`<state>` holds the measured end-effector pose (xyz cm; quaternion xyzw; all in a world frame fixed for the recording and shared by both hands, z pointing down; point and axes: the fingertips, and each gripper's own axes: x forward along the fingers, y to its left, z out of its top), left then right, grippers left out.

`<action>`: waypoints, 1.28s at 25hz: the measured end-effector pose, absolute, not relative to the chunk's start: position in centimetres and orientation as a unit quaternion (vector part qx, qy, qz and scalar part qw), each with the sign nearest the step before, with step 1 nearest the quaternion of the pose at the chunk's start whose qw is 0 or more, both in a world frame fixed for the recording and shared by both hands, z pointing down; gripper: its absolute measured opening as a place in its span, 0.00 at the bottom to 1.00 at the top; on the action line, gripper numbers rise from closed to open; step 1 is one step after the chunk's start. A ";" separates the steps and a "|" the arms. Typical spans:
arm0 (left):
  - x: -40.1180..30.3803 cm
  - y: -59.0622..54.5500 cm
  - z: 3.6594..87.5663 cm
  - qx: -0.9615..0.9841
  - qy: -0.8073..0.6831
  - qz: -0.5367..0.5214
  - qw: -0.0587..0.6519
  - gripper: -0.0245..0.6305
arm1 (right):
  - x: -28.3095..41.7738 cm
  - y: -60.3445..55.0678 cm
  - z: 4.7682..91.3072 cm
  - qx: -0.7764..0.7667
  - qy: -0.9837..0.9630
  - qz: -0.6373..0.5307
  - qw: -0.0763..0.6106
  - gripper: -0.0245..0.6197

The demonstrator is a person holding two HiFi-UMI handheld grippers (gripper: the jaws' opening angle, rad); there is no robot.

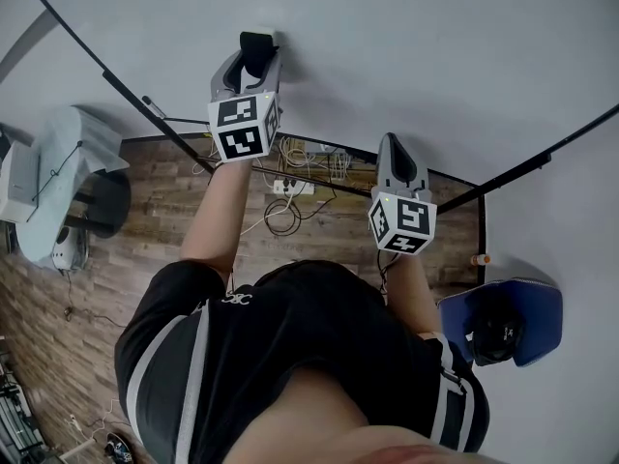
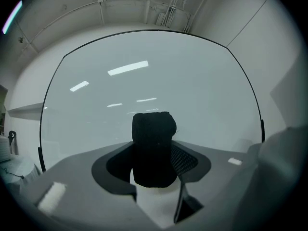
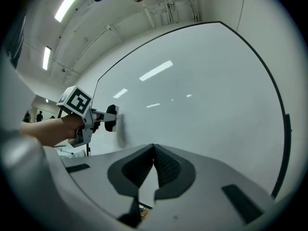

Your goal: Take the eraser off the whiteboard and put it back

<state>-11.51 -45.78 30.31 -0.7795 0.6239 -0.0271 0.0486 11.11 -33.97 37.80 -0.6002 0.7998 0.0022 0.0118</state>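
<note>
The black eraser (image 1: 257,43) is pressed flat against the whiteboard (image 1: 406,56), and my left gripper (image 1: 255,58) is shut on it. In the left gripper view the eraser (image 2: 153,148) fills the gap between the two pads, its far end touching the whiteboard (image 2: 144,76). My right gripper (image 1: 395,151) hangs lower and to the right, pointing at the board, its jaws shut with nothing in them. From the right gripper view its pads meet at the tip (image 3: 154,147); further left the left gripper (image 3: 103,117) holds the eraser (image 3: 111,118) on the whiteboard (image 3: 202,90).
The board has a thin black frame (image 1: 527,167). Below it lie a wooden floor (image 1: 145,211), a power strip with tangled cables (image 1: 290,187), a white device (image 1: 58,182) at the left, a blue seat (image 1: 503,322) at the right and a small orange-capped marker (image 1: 481,259).
</note>
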 end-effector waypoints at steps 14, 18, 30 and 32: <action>-11.7 -39.3 34.4 -0.793 0.609 -0.017 -0.010 0.39 | 8.2 -34.2 37.0 -0.559 0.828 0.012 0.040 0.05; -11.5 -37.3 37.1 -0.795 0.605 -0.022 -0.039 0.39 | 7.4 -34.4 36.9 -0.551 0.834 0.012 0.039 0.05; -10.2 -36.5 39.1 -0.805 0.590 -0.037 -0.048 0.39 | 7.0 -34.7 37.4 -0.547 0.837 0.006 0.029 0.05; -9.9 -36.5 38.8 -0.807 0.588 -0.037 -0.043 0.39 | 7.3 -34.5 37.5 -0.548 0.836 0.006 0.028 0.05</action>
